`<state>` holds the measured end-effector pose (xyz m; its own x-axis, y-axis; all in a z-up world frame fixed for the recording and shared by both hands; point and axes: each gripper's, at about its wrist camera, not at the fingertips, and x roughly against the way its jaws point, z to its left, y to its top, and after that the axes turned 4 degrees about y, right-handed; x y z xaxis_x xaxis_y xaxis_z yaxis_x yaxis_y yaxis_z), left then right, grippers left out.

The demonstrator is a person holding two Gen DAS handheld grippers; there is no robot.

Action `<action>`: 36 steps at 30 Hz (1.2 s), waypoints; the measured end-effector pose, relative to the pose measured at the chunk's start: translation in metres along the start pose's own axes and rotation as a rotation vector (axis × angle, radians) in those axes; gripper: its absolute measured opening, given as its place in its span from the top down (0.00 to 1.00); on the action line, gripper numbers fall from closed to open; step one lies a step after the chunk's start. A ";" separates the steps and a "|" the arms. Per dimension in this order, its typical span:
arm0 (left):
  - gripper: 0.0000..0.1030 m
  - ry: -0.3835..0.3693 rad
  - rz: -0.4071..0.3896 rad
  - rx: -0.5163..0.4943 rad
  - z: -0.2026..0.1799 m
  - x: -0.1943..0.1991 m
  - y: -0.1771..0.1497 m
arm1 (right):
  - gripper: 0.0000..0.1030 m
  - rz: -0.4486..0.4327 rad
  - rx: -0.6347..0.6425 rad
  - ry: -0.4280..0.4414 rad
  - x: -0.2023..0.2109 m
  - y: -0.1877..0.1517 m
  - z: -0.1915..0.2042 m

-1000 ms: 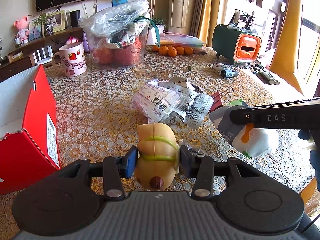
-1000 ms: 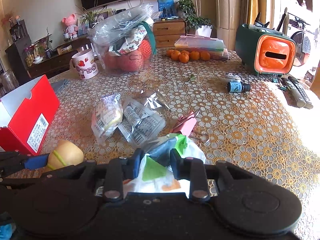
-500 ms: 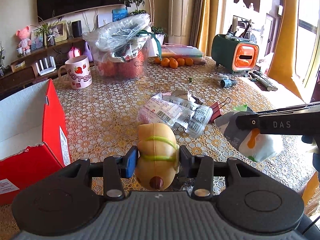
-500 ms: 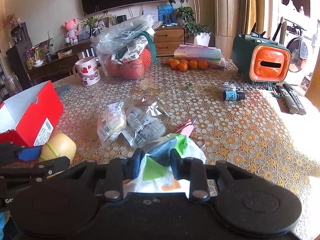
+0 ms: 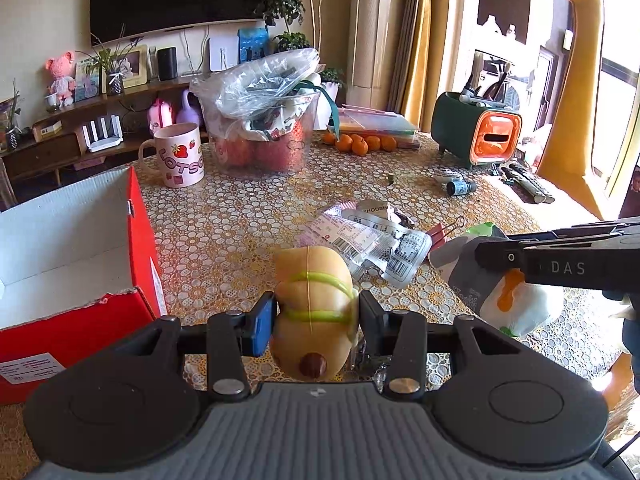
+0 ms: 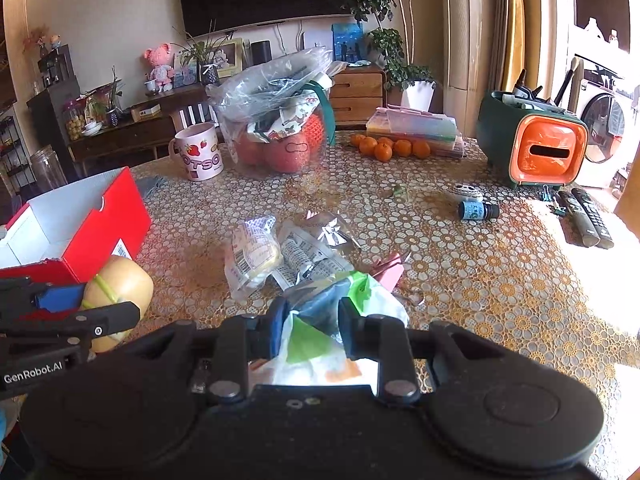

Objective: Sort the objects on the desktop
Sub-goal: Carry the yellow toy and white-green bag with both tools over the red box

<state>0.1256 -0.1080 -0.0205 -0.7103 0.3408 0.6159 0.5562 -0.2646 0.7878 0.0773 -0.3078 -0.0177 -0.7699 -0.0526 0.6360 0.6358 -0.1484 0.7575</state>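
Both grippers are angled downward over the table [image 5: 224,232], side by side. The left gripper [image 5: 316,320] is clamped on a tan hot-dog toy [image 5: 314,312], its blue pad pressed against one flank and the black pad against the other; the toy is held clear of the cloth, just right of the red box [image 5: 80,280]. The right gripper [image 6: 308,330] is closed on a white, green and orange plastic packet [image 6: 312,352], the film bunched between its fingers. From the left wrist view the right gripper's finger [image 5: 568,264] is seen crossing in front of that packet. Ahead of both, a loose pile of sealed label packets [image 6: 280,256] lies on the cloth, with a pink binder clip [image 6: 388,268] touching its right edge. Farther off are noted a small dark bottle [image 6: 478,211] on its side, two remotes [image 6: 586,216], a row of oranges [image 6: 386,147], a strawberry mug [image 6: 198,156] and a green-and-orange organizer [image 6: 532,140] with tools standing in it. The red box is open at the top, its white interior showing nothing inside where visible. A clear tub [image 5: 262,144] holds red fruit under crumpled plastic bags.
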 end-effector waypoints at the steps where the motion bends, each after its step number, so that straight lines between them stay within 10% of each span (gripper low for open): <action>1: 0.58 0.003 -0.002 0.005 0.004 0.002 0.001 | 0.74 -0.001 0.004 0.003 0.001 0.001 0.003; 36: 0.58 0.256 -0.057 0.079 0.190 0.064 0.031 | 0.74 -0.028 0.315 0.316 -0.030 0.083 0.194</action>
<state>0.1798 0.0769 0.0429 -0.8219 0.1113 0.5586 0.5367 -0.1771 0.8250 0.1638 -0.1273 0.0541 -0.7351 -0.3595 0.5748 0.5622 0.1508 0.8132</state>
